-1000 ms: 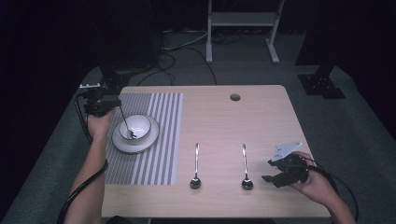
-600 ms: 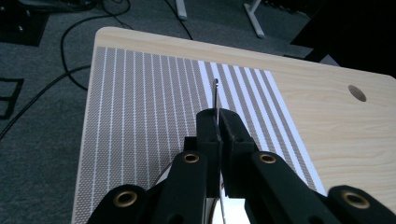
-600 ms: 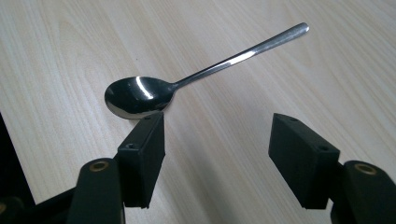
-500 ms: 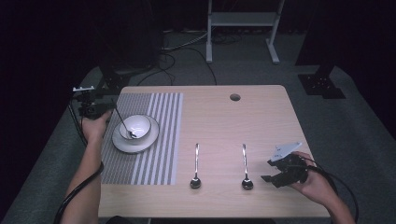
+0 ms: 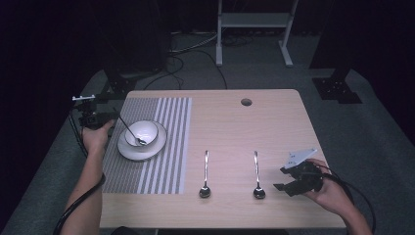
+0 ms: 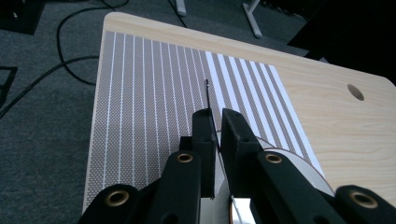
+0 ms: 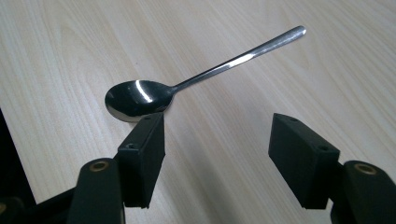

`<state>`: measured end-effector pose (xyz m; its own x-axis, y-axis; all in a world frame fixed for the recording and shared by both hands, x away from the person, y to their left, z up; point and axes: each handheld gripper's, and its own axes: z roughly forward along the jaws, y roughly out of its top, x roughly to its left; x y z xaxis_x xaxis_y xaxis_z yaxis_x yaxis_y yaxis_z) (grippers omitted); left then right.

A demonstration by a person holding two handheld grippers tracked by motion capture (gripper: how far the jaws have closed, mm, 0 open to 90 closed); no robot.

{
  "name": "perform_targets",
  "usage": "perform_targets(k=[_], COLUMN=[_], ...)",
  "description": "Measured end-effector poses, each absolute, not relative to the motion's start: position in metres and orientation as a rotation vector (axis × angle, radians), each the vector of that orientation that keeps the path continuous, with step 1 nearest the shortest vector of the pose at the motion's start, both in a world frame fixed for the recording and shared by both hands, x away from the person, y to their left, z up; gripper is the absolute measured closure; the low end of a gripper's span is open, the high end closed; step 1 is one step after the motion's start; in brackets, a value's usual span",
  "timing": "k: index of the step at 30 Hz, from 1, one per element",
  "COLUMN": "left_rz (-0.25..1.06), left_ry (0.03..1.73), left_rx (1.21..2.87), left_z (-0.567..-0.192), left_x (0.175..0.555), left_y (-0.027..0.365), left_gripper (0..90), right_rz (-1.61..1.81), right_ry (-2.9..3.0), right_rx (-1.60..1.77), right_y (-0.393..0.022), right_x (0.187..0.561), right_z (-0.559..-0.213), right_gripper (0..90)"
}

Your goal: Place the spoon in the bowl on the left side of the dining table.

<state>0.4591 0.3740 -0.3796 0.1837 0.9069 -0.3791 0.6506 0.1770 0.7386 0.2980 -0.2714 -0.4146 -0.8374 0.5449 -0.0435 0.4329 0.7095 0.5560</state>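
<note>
Spanning most of the high view is one wooden table [image 5: 274, 127], and on its left part lies one striped placemat [image 5: 161, 147]. One white plate [image 5: 128, 150] sits on the mat and carries one white bowl [image 5: 147, 130]. Three spoons can be counted: one spoon in the bowl [image 5: 128, 129], leaning with its handle up toward the left edge, and two more lying parallel on bare wood, the middle spoon [image 5: 205, 175] and the right spoon [image 5: 257, 177], bowls nearest the person. Two grippers are in hand. The left gripper [image 6: 215, 135] has its jaws narrow, the thin spoon handle between them; they have just been opening slightly, and whether the pads press on it cannot be told. The right gripper [image 7: 217, 140] stands wide with nothing between its jaws, just beside the right spoon.
</note>
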Motion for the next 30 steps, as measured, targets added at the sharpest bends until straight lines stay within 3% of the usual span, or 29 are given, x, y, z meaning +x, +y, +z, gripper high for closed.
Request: perform_targets(k=[18, 30], left_rz=[0.306, 0.314], left_ry=[1.532, 1.533], left_rx=[1.586, 1.631], left_z=[-0.385, -0.388], left_x=[0.451, 0.438], left_y=[0.377, 0.38], left_gripper=[76.4, 65.8], right_rz=[0.806, 0.812], right_ry=[2.708, 2.709], right_rx=[0.786, 0.791], right_y=[-0.271, -0.273], right_x=[0.299, 0.301], right_z=[-0.413, -0.416], right_gripper=[35.0, 35.0])
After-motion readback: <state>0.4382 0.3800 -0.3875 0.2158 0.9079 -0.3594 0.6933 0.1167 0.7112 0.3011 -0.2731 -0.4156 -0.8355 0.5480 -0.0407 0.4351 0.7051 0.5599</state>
